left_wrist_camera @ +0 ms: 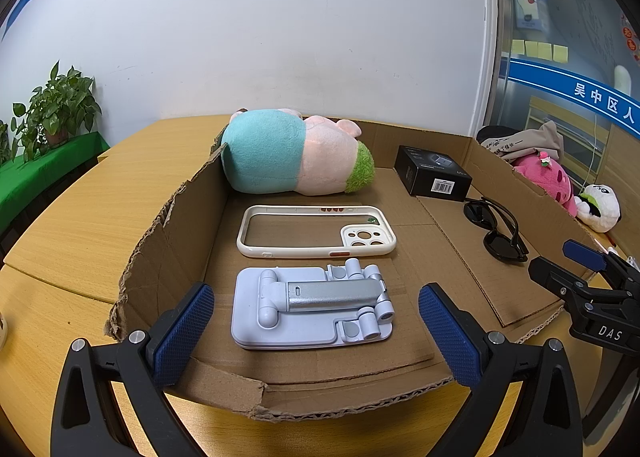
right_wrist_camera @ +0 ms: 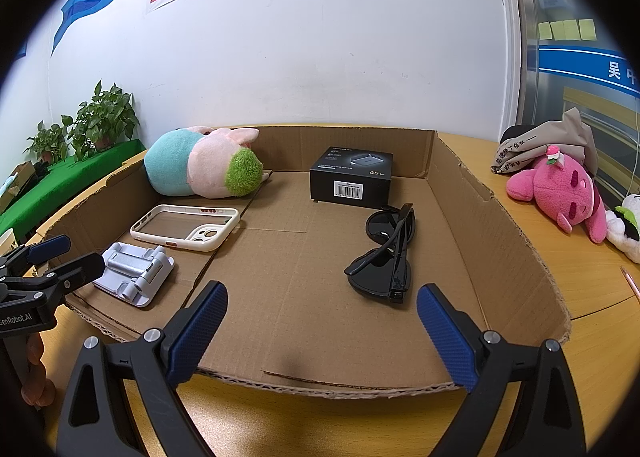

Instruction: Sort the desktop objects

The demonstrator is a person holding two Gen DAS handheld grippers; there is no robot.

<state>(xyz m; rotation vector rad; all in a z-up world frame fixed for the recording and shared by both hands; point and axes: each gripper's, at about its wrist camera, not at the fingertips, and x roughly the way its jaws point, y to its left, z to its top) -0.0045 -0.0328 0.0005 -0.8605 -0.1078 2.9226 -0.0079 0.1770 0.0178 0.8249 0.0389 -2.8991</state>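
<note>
Your left gripper (left_wrist_camera: 316, 331) hangs spread wide and empty over the near lip of the shallow cardboard tray (left_wrist_camera: 168, 241), and the folded phone stand (left_wrist_camera: 312, 307) lies straight ahead of it, framed between the two blue pads. The stand's long axis runs across your line of approach, left to right, so the pads stand off its two short ends; whether the spread clears that length is hard to judge from here. Just beyond it the white phone case (left_wrist_camera: 316, 233) lies parallel, and behind that the plush toy (left_wrist_camera: 296, 151) rests against the back wall.

Your right gripper (right_wrist_camera: 322, 333) is likewise open and holding nothing, at the tray's front edge. The black sunglasses (right_wrist_camera: 382, 257) sit ahead and slightly right of its centre, long axis running away from you, folded. The black charger box (right_wrist_camera: 352, 175) stands farther back.

So the left hand is nearer the stand, the right nearer the sunglasses. Only the right view shows the box's printed top, and only it shows the left tool from the side, just short of the stand and not touching it. The left view alone shows the stand's hinges and fold.
</note>
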